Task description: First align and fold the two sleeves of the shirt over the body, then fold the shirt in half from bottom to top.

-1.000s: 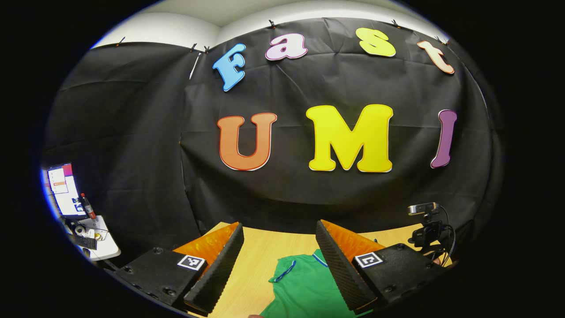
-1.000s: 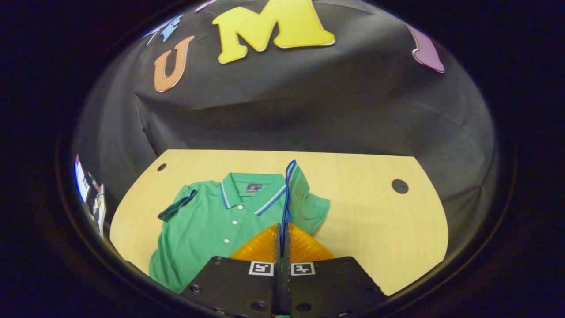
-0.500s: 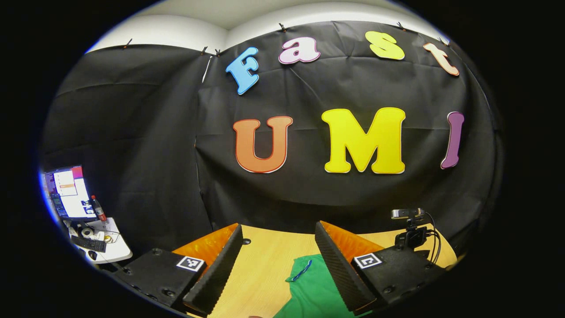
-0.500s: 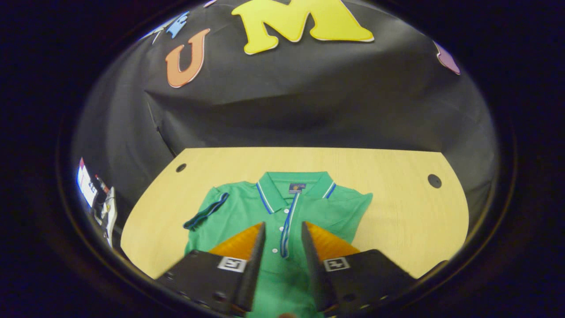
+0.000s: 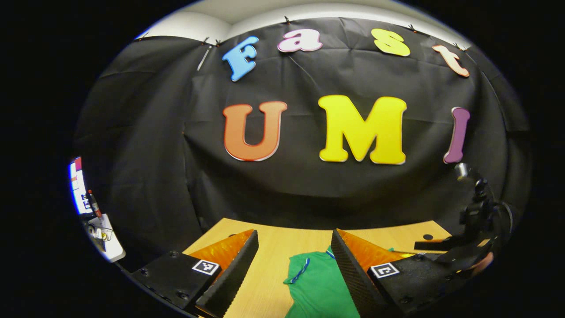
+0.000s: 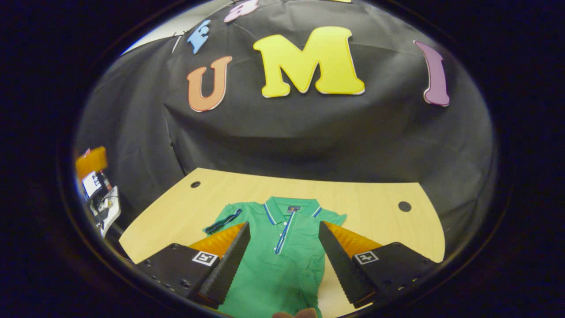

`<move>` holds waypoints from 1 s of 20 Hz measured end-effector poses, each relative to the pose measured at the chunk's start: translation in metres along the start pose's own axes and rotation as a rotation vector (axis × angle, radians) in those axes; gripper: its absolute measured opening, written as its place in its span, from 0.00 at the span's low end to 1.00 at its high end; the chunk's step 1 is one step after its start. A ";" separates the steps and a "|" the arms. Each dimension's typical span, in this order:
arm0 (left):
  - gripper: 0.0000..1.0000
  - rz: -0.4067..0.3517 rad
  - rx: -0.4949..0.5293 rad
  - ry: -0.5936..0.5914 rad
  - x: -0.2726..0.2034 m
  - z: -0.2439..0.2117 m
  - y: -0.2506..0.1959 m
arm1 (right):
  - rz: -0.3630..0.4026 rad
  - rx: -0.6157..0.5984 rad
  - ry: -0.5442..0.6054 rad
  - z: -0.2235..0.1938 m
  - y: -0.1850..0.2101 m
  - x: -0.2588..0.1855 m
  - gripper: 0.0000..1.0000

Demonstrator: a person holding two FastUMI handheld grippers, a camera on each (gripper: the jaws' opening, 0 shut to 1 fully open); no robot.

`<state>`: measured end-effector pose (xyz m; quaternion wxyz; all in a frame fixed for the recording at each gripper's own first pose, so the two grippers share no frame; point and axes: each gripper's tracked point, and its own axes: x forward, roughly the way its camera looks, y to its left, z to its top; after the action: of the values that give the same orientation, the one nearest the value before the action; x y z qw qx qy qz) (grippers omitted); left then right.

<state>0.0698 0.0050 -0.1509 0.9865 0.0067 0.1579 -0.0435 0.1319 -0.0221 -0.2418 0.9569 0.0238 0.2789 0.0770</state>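
That green polo shirt [image 6: 282, 260] is lying flat on the worktop [image 6: 375, 207], collar toward the back wall, and it's soft, floppy knit — it'll sag and drag if you grab mid-panel, so I'd pinch the left sleeve [image 6: 223, 221] right at its dark-trimmed cuff edge. Both your left gripper [image 5: 293, 269] and right gripper [image 6: 284, 256] are spread wide, holding nothing. The right gripper view gives you the whole shirt with the right-side sleeve looking already tucked in, while the left gripper view catches just a corner of green plus the other gripper off at the right edge.
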 end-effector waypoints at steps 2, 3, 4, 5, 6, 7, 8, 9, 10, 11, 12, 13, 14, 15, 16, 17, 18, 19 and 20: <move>1.00 -0.041 0.033 0.086 0.019 -0.036 0.000 | -0.004 0.024 -0.028 0.009 0.002 -0.027 0.96; 1.00 -0.059 0.042 0.123 0.027 -0.051 -0.001 | -0.010 0.031 -0.041 0.013 0.001 -0.039 0.96; 1.00 -0.074 0.045 0.149 0.034 -0.065 -0.003 | -0.019 0.032 -0.051 0.016 -0.001 -0.050 0.91; 1.00 -0.085 0.039 0.170 0.041 -0.076 -0.004 | -0.027 0.031 -0.061 0.019 -0.003 -0.062 0.95; 1.00 -0.093 0.029 0.188 0.049 -0.086 -0.004 | -0.040 0.024 -0.074 0.023 -0.007 -0.073 0.95; 1.00 -0.093 0.023 0.208 0.058 -0.097 -0.003 | -0.055 0.017 -0.085 0.026 -0.011 -0.081 0.96; 1.00 -0.094 0.020 0.224 0.067 -0.107 -0.002 | -0.068 0.011 -0.097 0.029 -0.014 -0.090 0.96; 1.00 -0.091 0.022 0.245 0.077 -0.117 0.001 | -0.079 0.006 -0.105 0.030 -0.017 -0.097 0.96; 1.00 -0.090 0.030 0.278 0.088 -0.129 0.005 | -0.092 0.006 -0.110 0.032 -0.021 -0.103 0.96; 1.00 -0.086 0.040 0.309 0.096 -0.141 0.011 | -0.099 0.004 -0.109 0.032 -0.024 -0.108 0.96; 1.00 -0.081 0.053 0.343 0.106 -0.154 0.015 | -0.108 0.003 -0.103 0.032 -0.027 -0.110 0.95; 1.00 -0.084 0.063 0.378 0.115 -0.167 0.018 | -0.116 0.005 -0.101 0.033 -0.031 -0.112 0.95; 1.00 -0.091 0.074 0.411 0.123 -0.179 0.021 | -0.123 0.009 -0.099 0.033 -0.033 -0.112 0.96; 1.00 -0.110 0.073 0.443 0.128 -0.191 0.020 | -0.128 0.011 -0.093 0.030 -0.035 -0.112 0.96; 1.00 -0.123 0.064 0.467 0.132 -0.199 0.021 | -0.135 0.011 -0.075 0.025 -0.037 -0.111 0.95; 1.00 -0.125 0.069 0.488 0.137 -0.207 0.024 | -0.146 0.015 -0.052 0.019 -0.041 -0.112 0.95; 1.00 -0.121 0.075 0.500 0.142 -0.216 0.028 | -0.156 0.027 -0.040 0.013 -0.043 -0.114 0.96; 1.00 -0.118 0.079 0.504 0.146 -0.221 0.029 | -0.165 0.034 -0.031 0.008 -0.046 -0.113 0.96; 1.00 -0.116 0.084 0.506 0.150 -0.223 0.032 | -0.172 0.037 -0.020 0.003 -0.048 -0.114 0.96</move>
<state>0.1455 0.0300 -0.4096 0.9104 0.0494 0.3977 -0.1033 0.0454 -0.0882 -0.1833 0.9621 0.0181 0.2718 -0.0111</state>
